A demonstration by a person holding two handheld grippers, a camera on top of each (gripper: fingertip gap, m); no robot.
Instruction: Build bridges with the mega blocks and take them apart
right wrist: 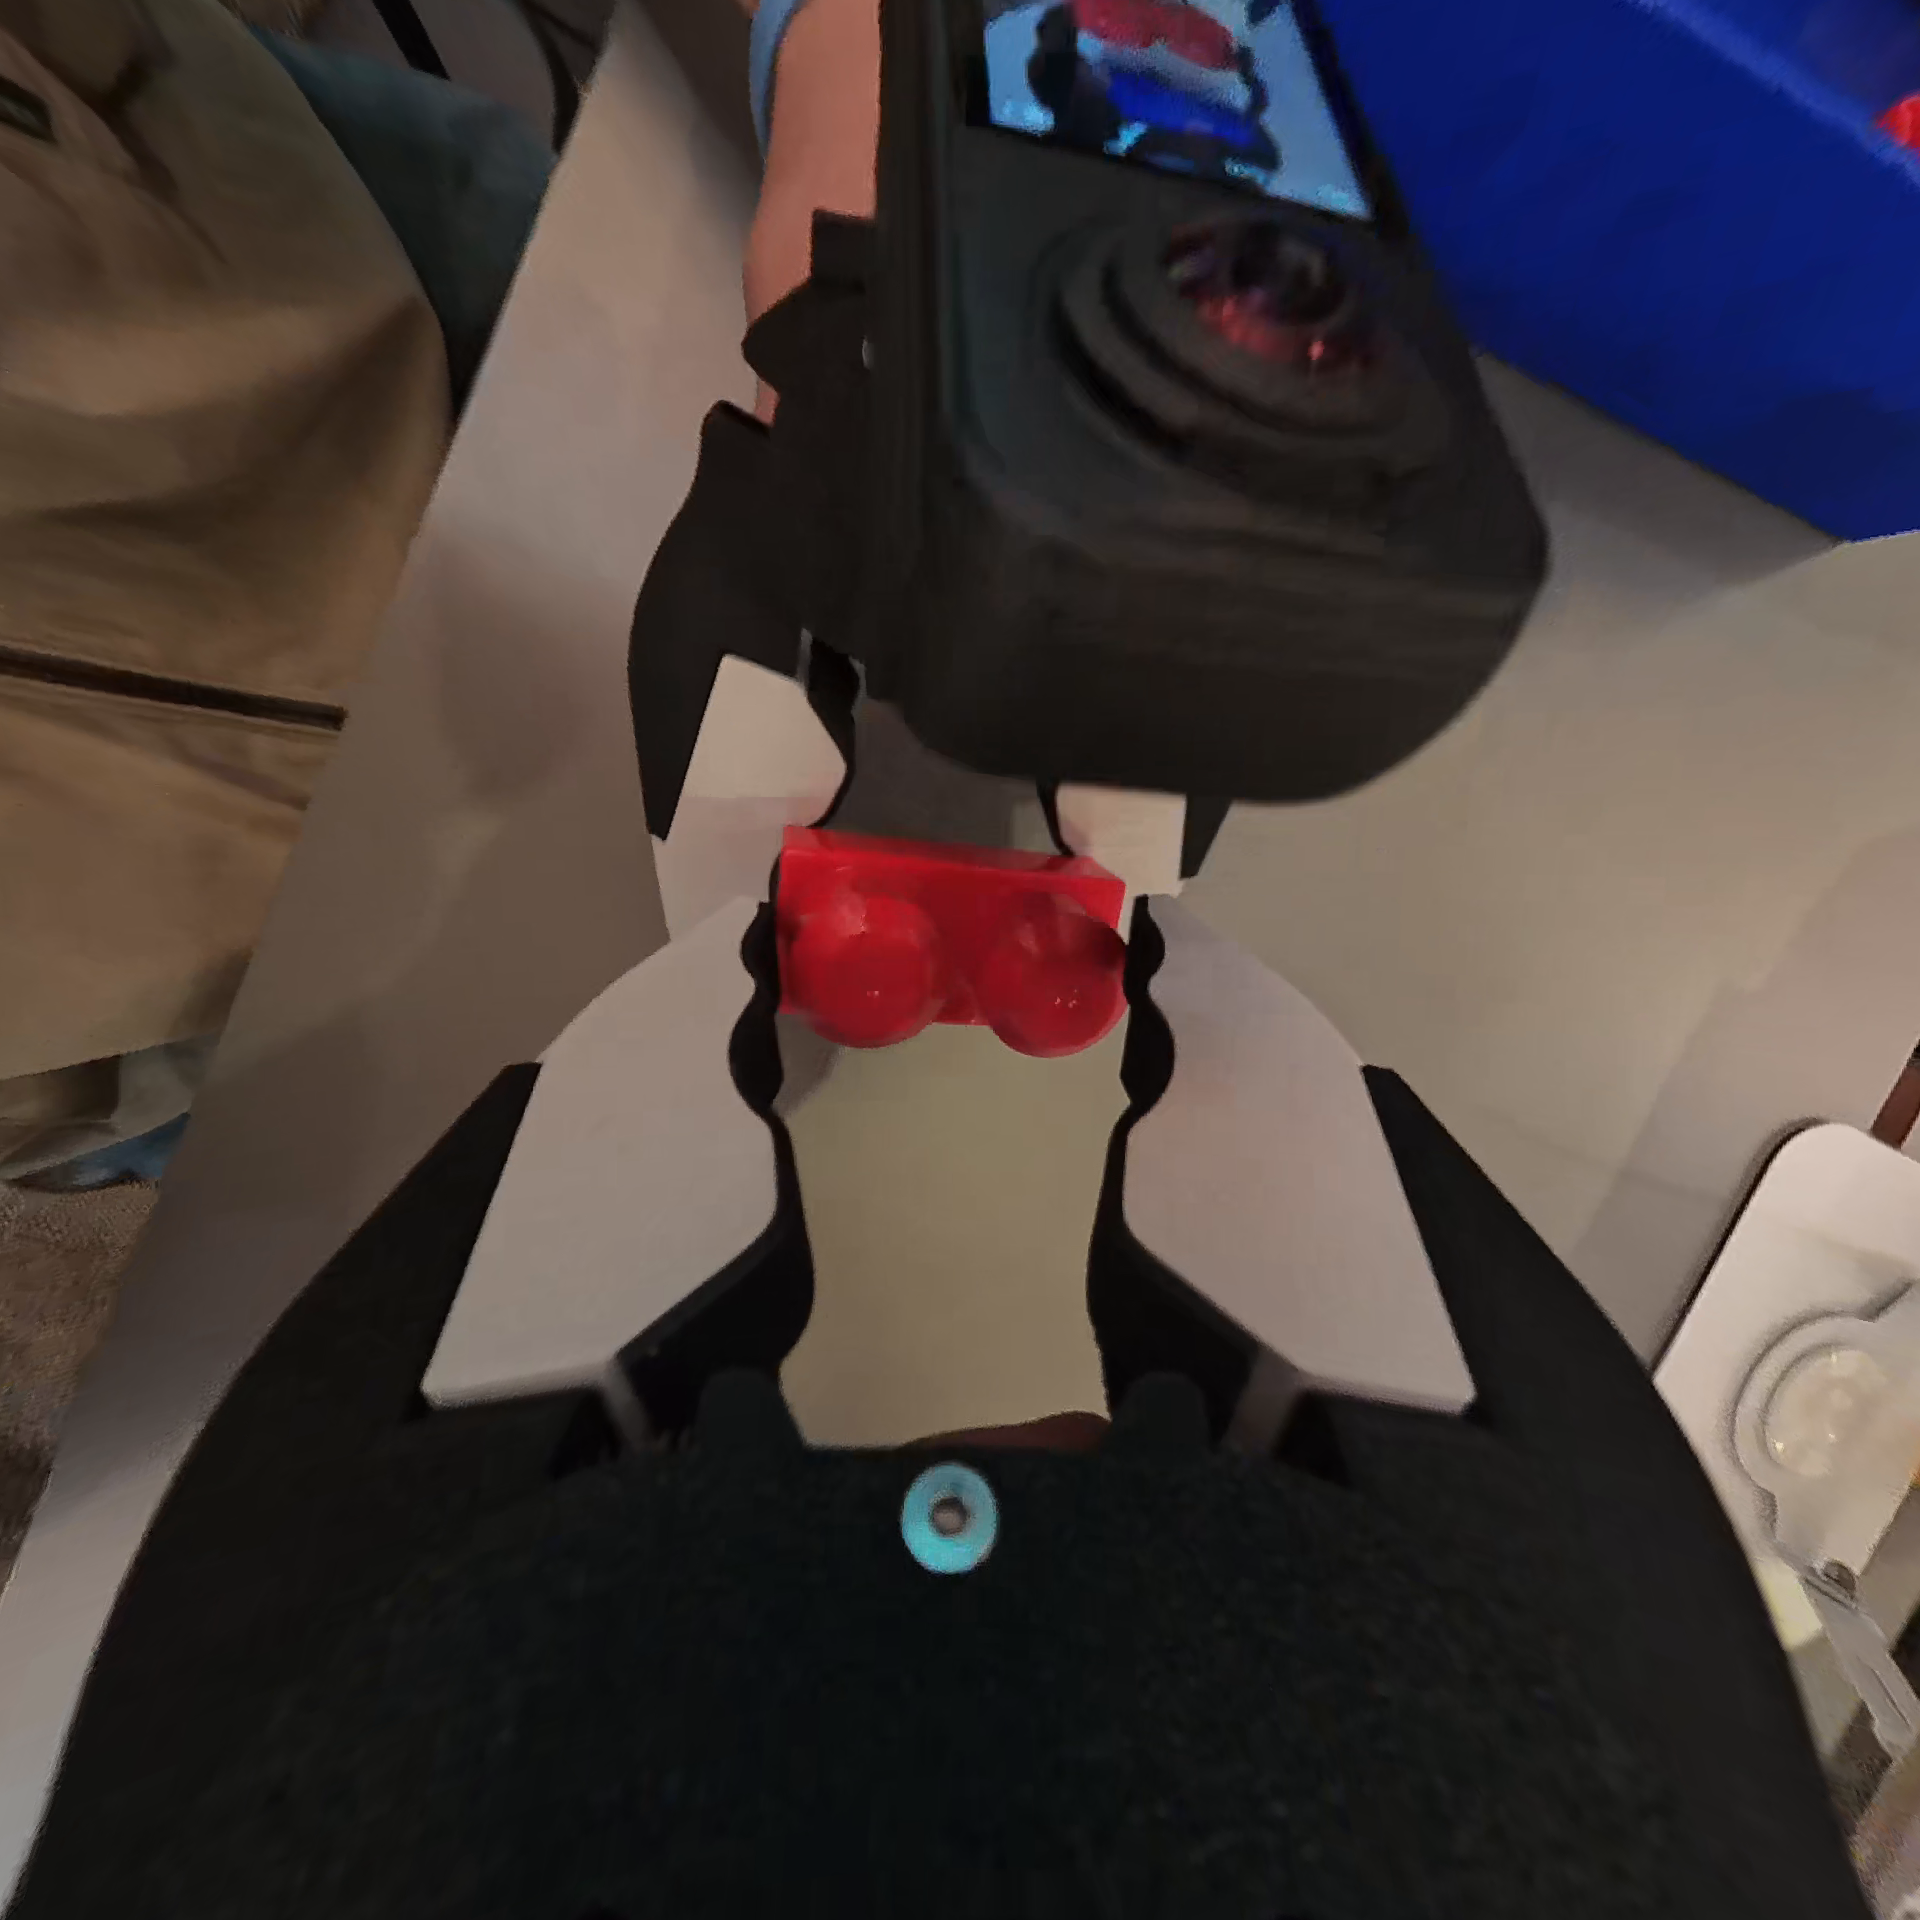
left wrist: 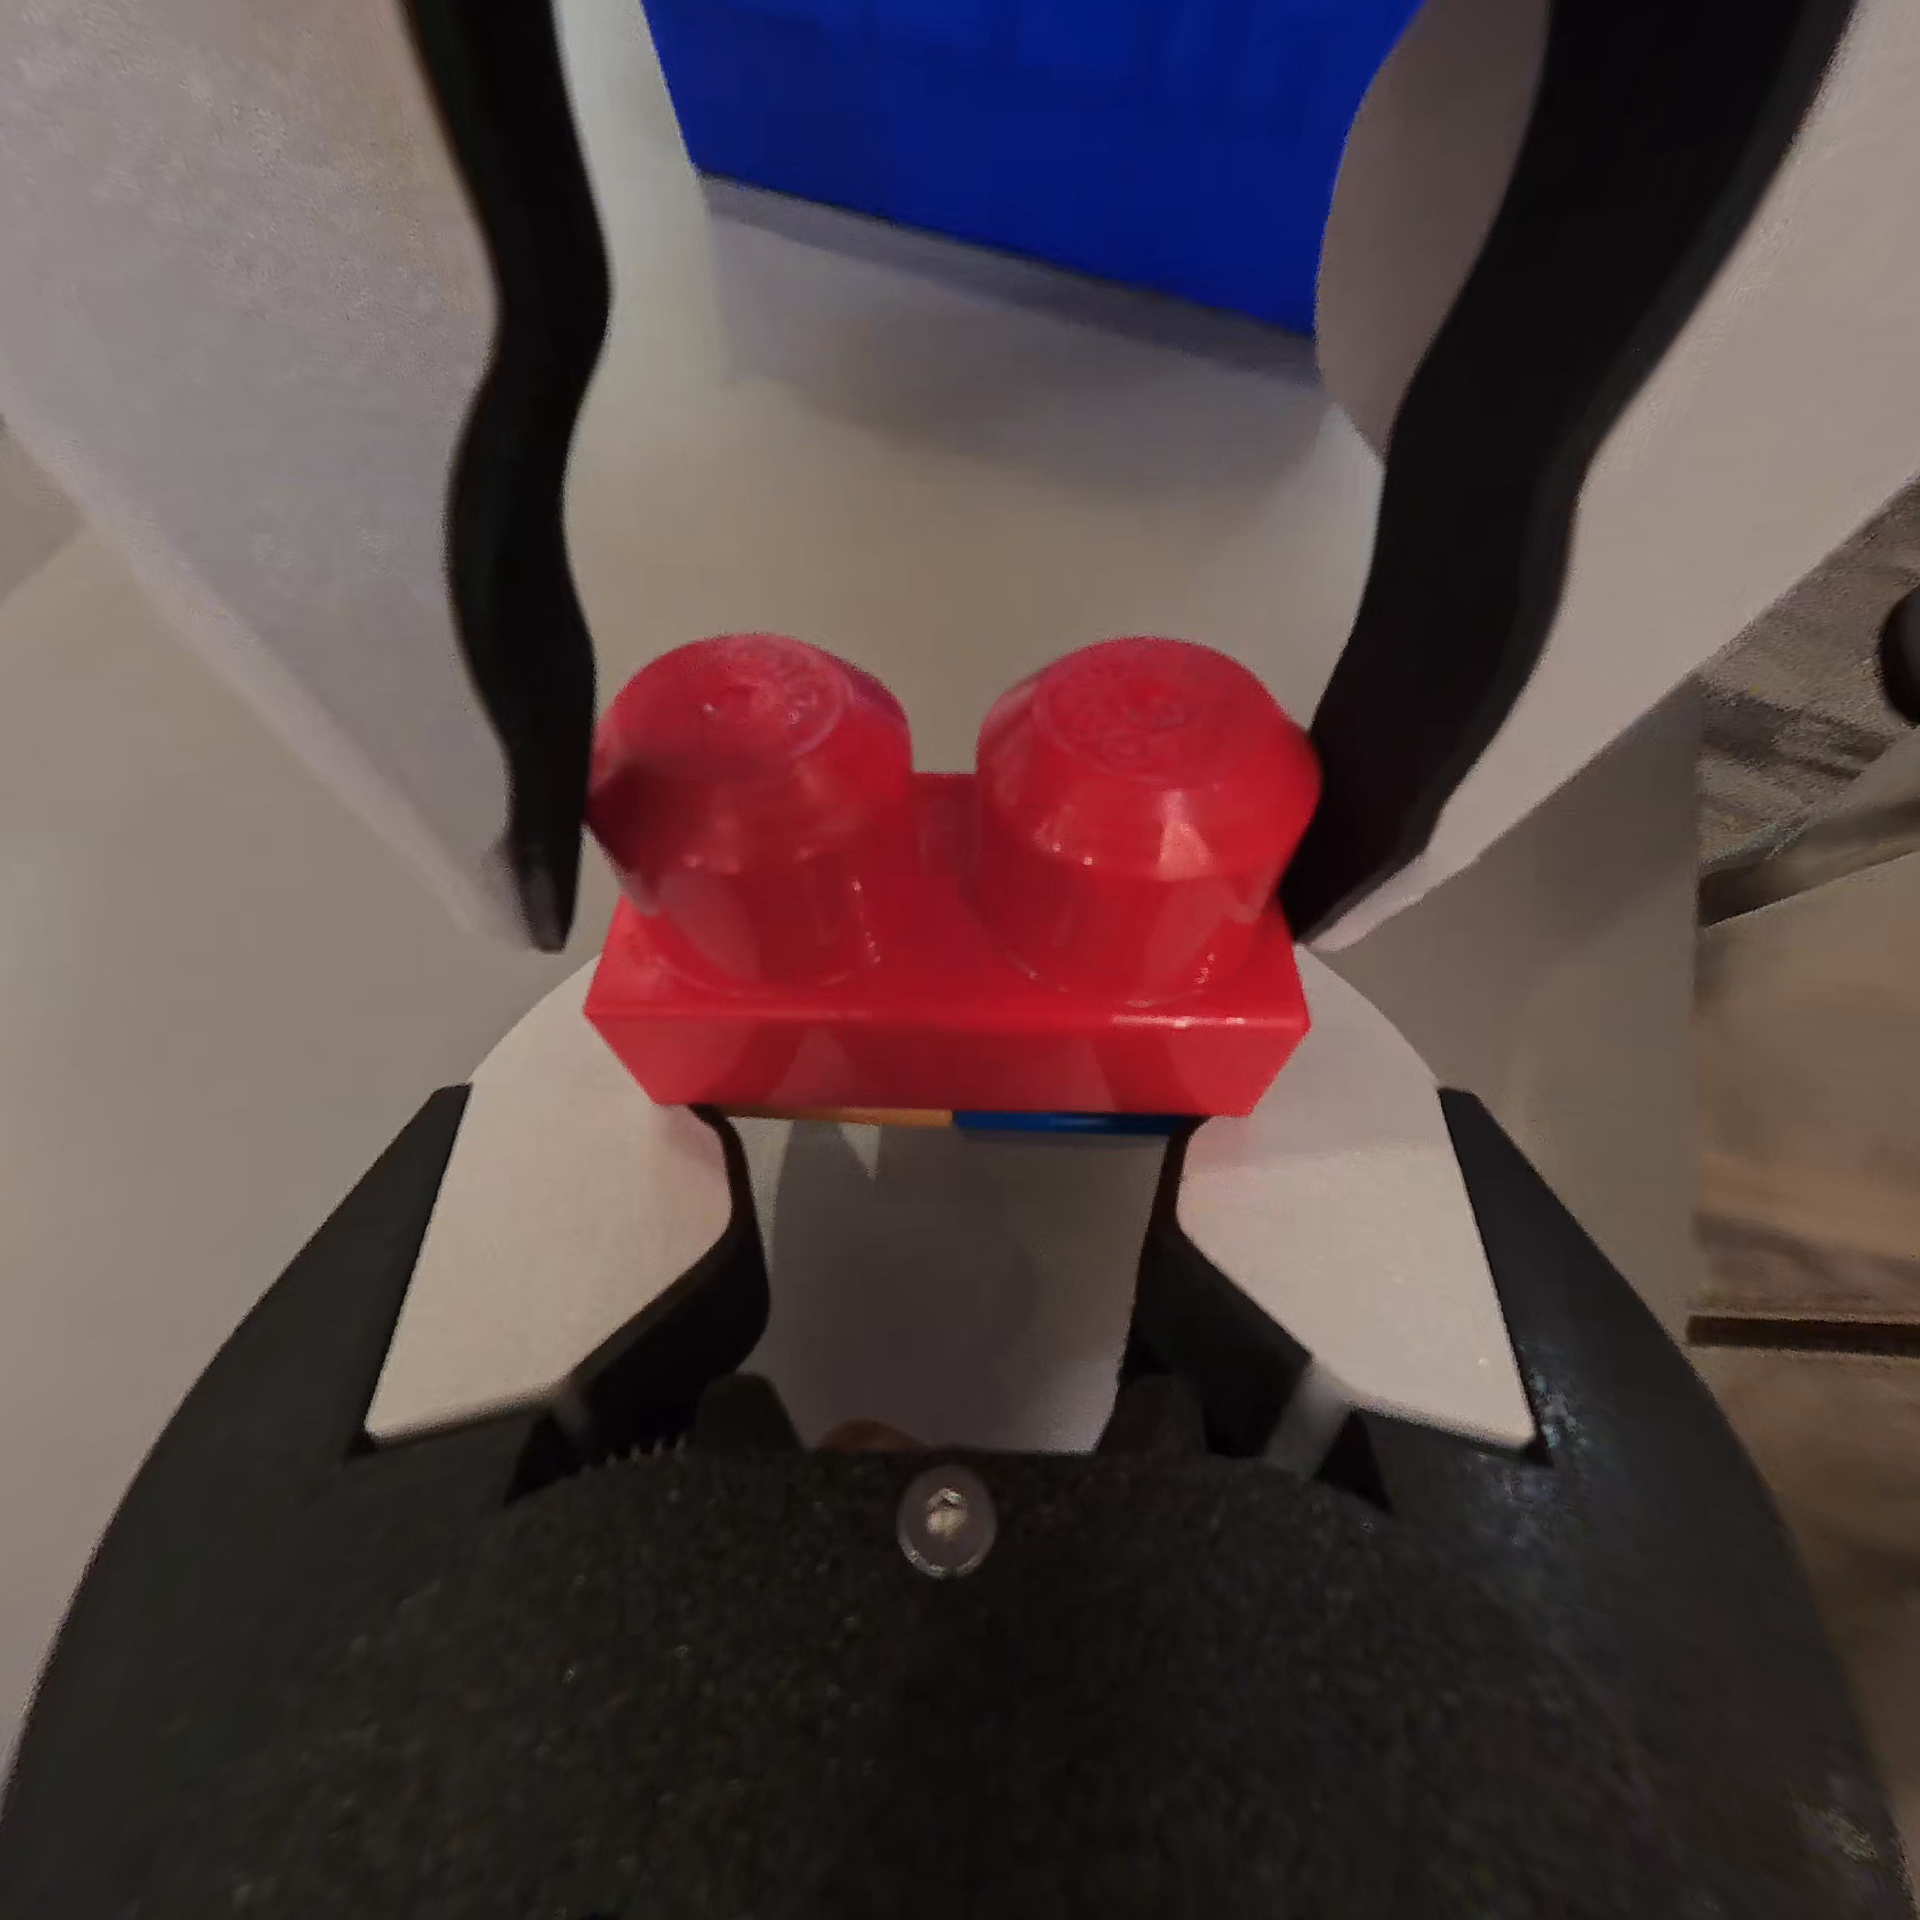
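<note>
A red two-stud mega block (left wrist: 935, 997) sits between both grippers above the white table (left wrist: 935, 499). My right gripper (left wrist: 930, 914) comes in from the top of the left wrist view, its fingers (left wrist: 530, 790) pressed on the outer sides of the two studs. In the right wrist view the right gripper (right wrist: 951, 966) is shut on the red block (right wrist: 945, 935). My left gripper (left wrist: 945, 1132) is narrowed under the red block, its tips hidden. A sliver of orange and blue blocks (left wrist: 1039, 1120) shows there. The left gripper (right wrist: 945, 842) faces me in the right wrist view.
A blue bin (left wrist: 1018, 135) stands on the table behind the blocks and shows at the upper right of the right wrist view (right wrist: 1662, 260). A person in tan clothing (right wrist: 156, 520) is at the left table edge. A white device with a clear dome (right wrist: 1818, 1403) lies at right. The grippers' ends are close to 7 cm from one another.
</note>
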